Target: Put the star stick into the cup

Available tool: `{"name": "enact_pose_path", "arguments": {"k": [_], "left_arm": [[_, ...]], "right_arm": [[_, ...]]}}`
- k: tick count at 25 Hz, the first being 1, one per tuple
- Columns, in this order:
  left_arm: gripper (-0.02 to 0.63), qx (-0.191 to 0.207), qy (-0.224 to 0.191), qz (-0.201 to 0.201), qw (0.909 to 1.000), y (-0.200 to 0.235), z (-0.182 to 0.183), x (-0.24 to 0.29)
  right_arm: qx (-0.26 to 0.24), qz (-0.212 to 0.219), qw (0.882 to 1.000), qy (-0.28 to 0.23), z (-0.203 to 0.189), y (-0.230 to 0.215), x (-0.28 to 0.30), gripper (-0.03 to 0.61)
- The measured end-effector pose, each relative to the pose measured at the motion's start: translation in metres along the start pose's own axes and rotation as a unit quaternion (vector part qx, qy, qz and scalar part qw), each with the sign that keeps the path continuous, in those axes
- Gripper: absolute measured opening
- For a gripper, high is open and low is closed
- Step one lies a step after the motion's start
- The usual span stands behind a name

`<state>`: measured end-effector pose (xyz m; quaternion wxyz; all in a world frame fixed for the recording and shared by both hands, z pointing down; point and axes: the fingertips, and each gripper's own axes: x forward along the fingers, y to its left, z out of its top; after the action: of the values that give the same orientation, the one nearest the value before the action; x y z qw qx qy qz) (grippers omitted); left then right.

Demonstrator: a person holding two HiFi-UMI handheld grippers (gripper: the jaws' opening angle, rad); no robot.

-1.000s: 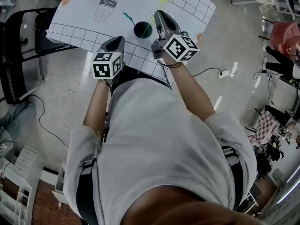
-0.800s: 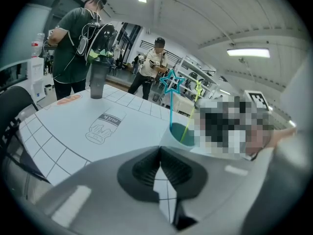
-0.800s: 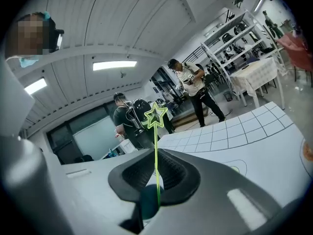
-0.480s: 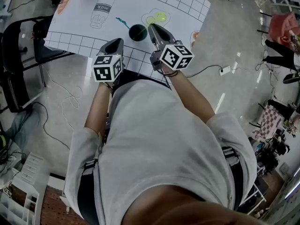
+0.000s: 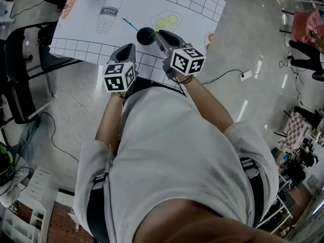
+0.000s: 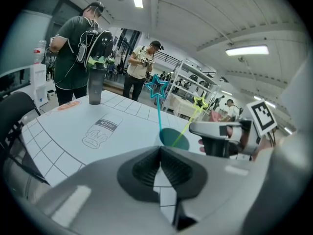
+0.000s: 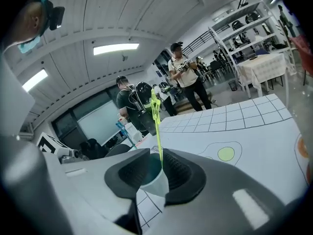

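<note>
Beside the cup [image 5: 146, 36], right tool [image 5: 157, 33] has drawn back, jaws apart; left tool [image 5: 128, 47] stays closed.

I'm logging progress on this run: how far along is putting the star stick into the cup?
Nearly done, it seems. The yellow-green star stick leans inside the green cup, beside a blue star stick. In hand: apparently nothing. The right gripper has its jaws apart, the stick showing in the gap but not pinched. The left gripper is shut and empty. Left: draw the right gripper clear.
</note>
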<state>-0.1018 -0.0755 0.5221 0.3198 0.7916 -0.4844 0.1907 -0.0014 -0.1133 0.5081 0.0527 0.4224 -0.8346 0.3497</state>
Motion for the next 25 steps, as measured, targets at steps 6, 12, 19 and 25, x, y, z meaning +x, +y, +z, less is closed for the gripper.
{"name": "enact_pose_path", "arguments": {"k": [6,12,19,25], "left_arm": [[0.003,-0.008,-0.038,0.03,0.9988,-0.002,0.012,-0.008],[0.003,-0.002,-0.103,0.066,0.9925,-0.011,0.031,-0.026],[0.003,0.026,-0.174,0.1,0.9793,-0.035,0.047,-0.052],[0.003,0.04,-0.193,0.115,0.9736,-0.054,0.046,-0.064]], "right_arm": [[-0.06,-0.018,0.998,0.0,0.002,0.002,-0.019,0.071],[-0.149,-0.008,0.988,-0.047,0.027,0.031,-0.046,0.0],[-0.216,0.003,0.972,-0.092,0.048,0.055,-0.072,-0.001],[-0.244,0.004,0.965,-0.095,0.048,0.057,-0.089,0.0]]}}
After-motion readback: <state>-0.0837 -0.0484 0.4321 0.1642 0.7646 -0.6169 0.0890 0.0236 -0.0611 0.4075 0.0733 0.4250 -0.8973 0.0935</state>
